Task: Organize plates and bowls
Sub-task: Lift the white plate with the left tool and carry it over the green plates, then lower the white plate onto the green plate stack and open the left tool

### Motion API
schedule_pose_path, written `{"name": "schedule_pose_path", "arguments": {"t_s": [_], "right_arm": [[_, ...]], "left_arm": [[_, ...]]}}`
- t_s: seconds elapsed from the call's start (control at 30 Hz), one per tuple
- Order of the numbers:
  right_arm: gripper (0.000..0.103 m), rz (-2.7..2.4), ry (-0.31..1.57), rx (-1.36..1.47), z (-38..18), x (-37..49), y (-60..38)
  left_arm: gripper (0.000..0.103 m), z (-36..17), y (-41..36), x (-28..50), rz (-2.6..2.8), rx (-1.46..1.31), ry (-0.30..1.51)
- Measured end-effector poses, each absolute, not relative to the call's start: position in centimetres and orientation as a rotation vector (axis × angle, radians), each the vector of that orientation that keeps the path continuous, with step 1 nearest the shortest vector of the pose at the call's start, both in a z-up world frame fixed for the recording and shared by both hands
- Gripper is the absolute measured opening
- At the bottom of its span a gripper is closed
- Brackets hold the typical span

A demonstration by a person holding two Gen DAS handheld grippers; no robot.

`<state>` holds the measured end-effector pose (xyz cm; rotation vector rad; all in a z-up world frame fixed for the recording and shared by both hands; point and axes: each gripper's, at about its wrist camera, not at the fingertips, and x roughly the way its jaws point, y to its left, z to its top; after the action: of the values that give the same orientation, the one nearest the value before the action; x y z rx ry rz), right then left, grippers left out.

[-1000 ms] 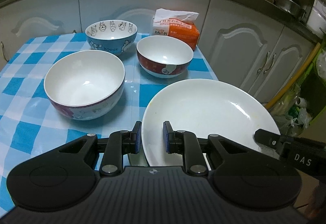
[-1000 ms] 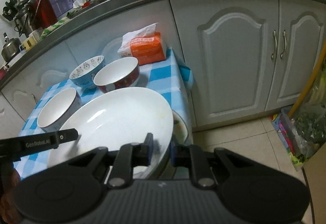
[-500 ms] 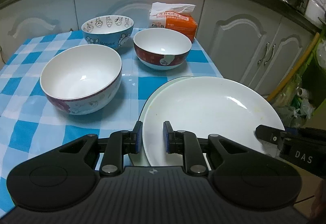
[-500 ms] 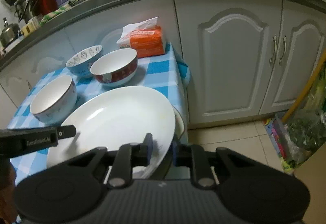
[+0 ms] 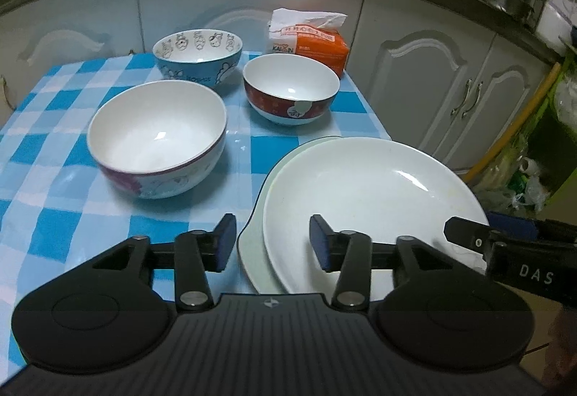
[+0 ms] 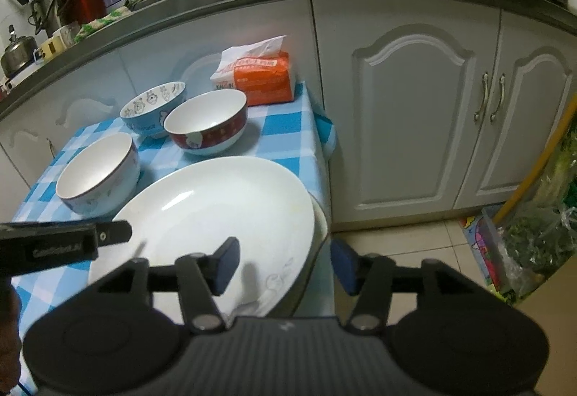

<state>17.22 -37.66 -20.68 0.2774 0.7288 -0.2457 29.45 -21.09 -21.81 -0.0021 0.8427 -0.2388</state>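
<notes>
Left wrist view: the left gripper (image 5: 266, 243) is opening, its jaws straddling but not pressing the near rim of the white plate (image 5: 368, 194), which sits on a second plate (image 5: 252, 244); the right gripper's arm reads "DAS". Right wrist view: the right gripper (image 6: 285, 266) is also opening, the plate rim between its jaws; the tissue pack (image 6: 259, 79) reads "KAILIN".

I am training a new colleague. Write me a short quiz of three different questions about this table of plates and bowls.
1. How many bowls stand on the checked cloth?
2. True or false: the white plate lies on top of another plate.
3. Which bowl is nearest the tissue pack? A) blue bowl B) red bowl C) large white bowl

Key
1. Three.
2. True; the lower rim shows at its left edge.
3. B.
</notes>
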Motion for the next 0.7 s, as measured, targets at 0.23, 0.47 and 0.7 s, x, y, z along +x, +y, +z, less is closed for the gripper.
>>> {"name": "schedule_pose_path", "arguments": {"t_s": [0.23, 0.47, 0.7], "right_arm": [[0.075, -0.243, 0.724, 0.274, -19.0, 16.3, -37.3], [0.083, -0.213, 0.741, 0.287, -17.3, 15.5, -36.0], [0.092, -0.182, 0.763, 0.333, -15.7, 14.8, -34.7]], "left_arm": [[0.078, -19.7, -19.1, 27.4, -0.249, -0.009, 0.873], [0.099, -17.5, -16.9, 24.9, -0.237, -0.025, 0.898], [0.102, -15.7, -15.1, 22.2, -0.182, 0.008, 0.92]]}}
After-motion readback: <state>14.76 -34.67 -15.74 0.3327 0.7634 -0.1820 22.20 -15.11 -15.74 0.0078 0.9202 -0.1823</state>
